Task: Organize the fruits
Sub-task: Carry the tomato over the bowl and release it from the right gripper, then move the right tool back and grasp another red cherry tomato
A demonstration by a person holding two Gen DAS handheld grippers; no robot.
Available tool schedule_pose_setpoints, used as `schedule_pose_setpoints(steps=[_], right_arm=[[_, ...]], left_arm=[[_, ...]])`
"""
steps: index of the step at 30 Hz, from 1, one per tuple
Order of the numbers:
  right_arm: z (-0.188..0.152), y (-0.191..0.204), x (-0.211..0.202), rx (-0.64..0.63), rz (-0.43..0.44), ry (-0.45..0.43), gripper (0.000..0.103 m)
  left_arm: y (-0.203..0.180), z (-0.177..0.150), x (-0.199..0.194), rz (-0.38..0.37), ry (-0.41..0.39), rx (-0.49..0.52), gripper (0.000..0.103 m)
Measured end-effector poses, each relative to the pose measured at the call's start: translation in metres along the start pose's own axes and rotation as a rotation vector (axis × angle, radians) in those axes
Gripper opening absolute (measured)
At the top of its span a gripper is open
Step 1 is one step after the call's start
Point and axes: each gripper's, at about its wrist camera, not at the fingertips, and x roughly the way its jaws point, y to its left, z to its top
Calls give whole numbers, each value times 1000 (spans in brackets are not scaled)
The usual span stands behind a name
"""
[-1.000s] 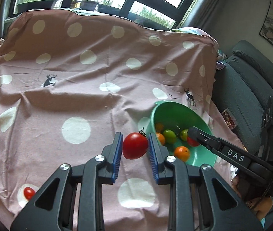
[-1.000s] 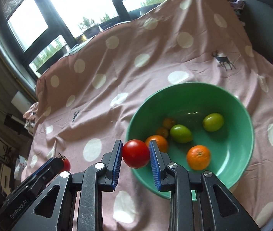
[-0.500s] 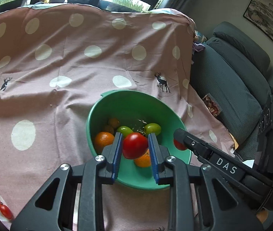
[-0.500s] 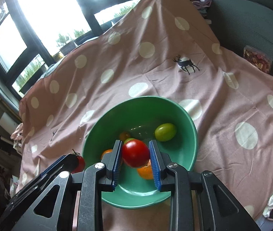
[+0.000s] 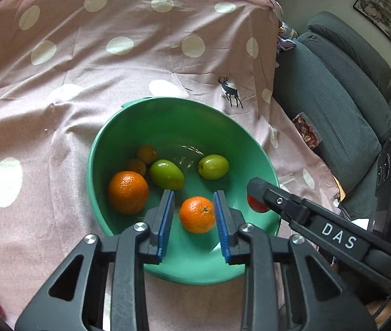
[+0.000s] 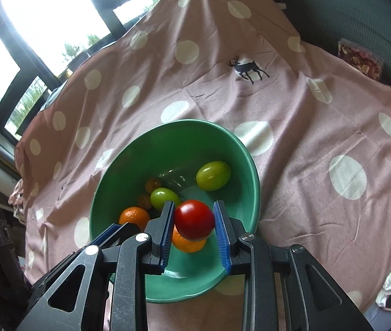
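green bowl [image 5: 104, 149] on pink polka-dot cloth [image 5: 57, 82], holding two oranges [image 5: 128, 192], two smooth green oval fruits [image 5: 167, 174] and two small orange fruits [image 5: 146, 154] toward the far left. left gripper [image 5: 194, 213] over the near rim, jaws apart, empty; near orange [image 5: 197, 214] lying below between them. right gripper [image 6: 194, 219] over the bowl's near right, jaws apart, glossy round tomato [image 6: 194, 219] between the blue ribbed pads [image 6: 221, 234], gap showing on the right side. grey sofa [image 5: 341, 88] to the right; windows [image 6: 43, 13] beyond.
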Motion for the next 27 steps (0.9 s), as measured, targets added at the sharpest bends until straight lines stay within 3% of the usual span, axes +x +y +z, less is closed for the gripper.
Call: schedule_pose_setpoints(steps=[2, 4, 8, 10, 18, 23, 27], right_arm=[[0, -1, -1, 7, -7, 2, 30], [1, 0, -4, 2, -7, -6, 30], [0, 4, -12, -8, 15, -26, 40], [-1, 10, -17, -28, 32, -32, 40], [-16, 64, -23, -167, 202, 11, 46], [-41, 116, -9, -304, 291, 108, 47], [-74, 162, 10, -409, 361, 214, 47]], left_arm=[[1, 0, -7, 5, -19, -4, 48], [4, 0, -20, 13, -49, -3, 50], [25, 0, -54, 38, -96, -52, 61], [40, -2, -75, 63, -123, -82, 61], [113, -28, -166, 296, -210, -191, 62], [164, -55, -199, 422, -198, -297, 61], [192, -76, -205, 476, -165, -356, 61]])
